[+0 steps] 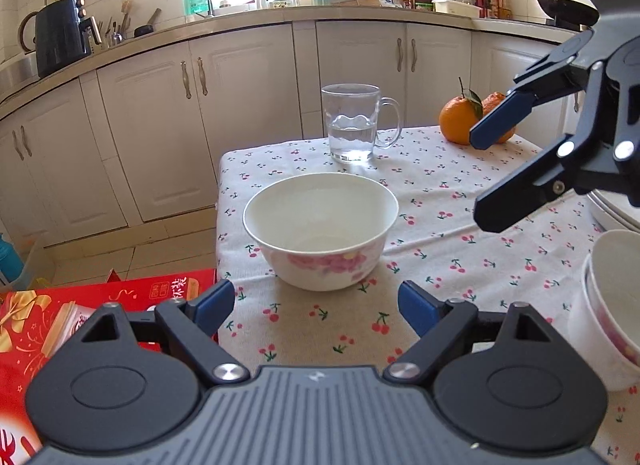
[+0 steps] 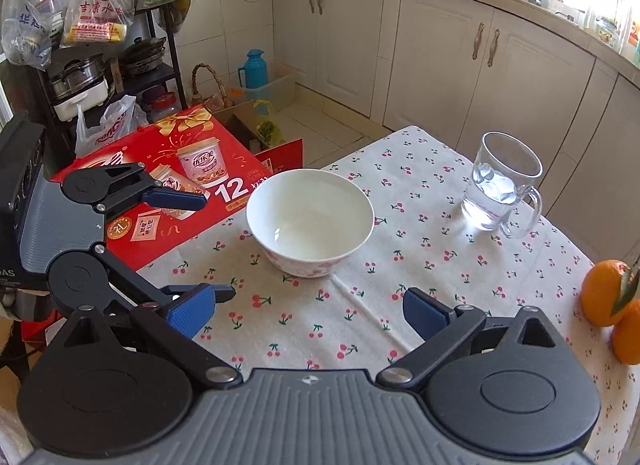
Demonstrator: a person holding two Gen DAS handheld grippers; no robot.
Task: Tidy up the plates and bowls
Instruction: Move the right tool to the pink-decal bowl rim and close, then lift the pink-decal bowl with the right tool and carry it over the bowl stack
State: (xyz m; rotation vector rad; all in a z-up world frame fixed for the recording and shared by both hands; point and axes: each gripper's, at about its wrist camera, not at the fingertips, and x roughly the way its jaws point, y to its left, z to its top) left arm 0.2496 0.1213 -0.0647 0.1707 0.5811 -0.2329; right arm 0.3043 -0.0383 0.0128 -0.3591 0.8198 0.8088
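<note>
A white bowl with pink flowers [image 1: 320, 229] stands upright on the cherry-print tablecloth [image 1: 440, 233]; it also shows in the right wrist view [image 2: 310, 221]. My left gripper [image 1: 316, 305] is open and empty, just short of the bowl. My right gripper [image 2: 310, 311] is open and empty, also short of the bowl; it shows in the left wrist view [image 1: 478, 177] above the table at right. A stack of white bowls [image 1: 612, 313] stands at the right edge of the left wrist view. A white plate rim [image 1: 612, 213] lies behind them, partly hidden.
A glass mug of water [image 1: 354, 123] stands behind the bowl, and shows in the right wrist view [image 2: 500, 185]. Two oranges [image 1: 460, 119] sit at the far right corner. A red gift box [image 2: 172, 185] lies beside the table's left edge. Kitchen cabinets [image 1: 240, 113] stand beyond.
</note>
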